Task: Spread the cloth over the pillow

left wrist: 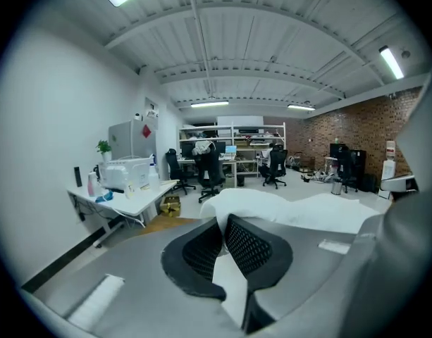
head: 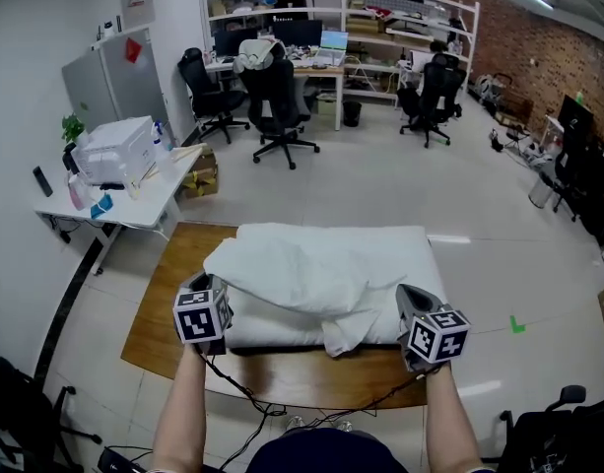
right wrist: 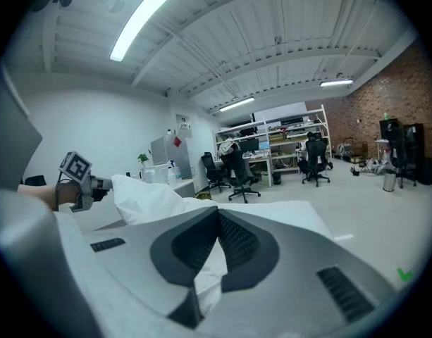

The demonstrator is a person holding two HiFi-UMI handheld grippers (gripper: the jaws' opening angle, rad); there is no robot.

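Fingers (left wrist: 254, 248) of the left gripper (left wrist: 223, 220) are pinched almost together on a fold of the crumpled white cloth (left wrist: 226, 280). The right gripper (right wrist: 217, 213) has its fingers (right wrist: 240, 241) closed the same way on another part of the edge. We read this as a two-corner hold: with the two grips set well apart on the near edge, the fabric between them can be pulled flat and drawn out, which a single grip could not do.

The rest of the white cloth lies heaped between and just beyond both pairs of fingers, on top of the flat rectangular white pillow (head: 272, 331). It rises in a fold near the left fingers, and a loose flap hangs over the near side between the two grips. The pillow rests on the brown wooden counter (head: 173, 299), whose bare surface shows to the left of the left fingers and behind both pairs.

Little stands in the way, we judge. Black cables (head: 244, 390) trail behind the fingers across the counter's near edge, clear of the fabric. A white boxy printer (head: 114, 151) sits well off to the left of the left fingers, and black office chairs (head: 279, 106) stand far beyond on the open floor. The main hindrance looks to be the cloth's own bunching.
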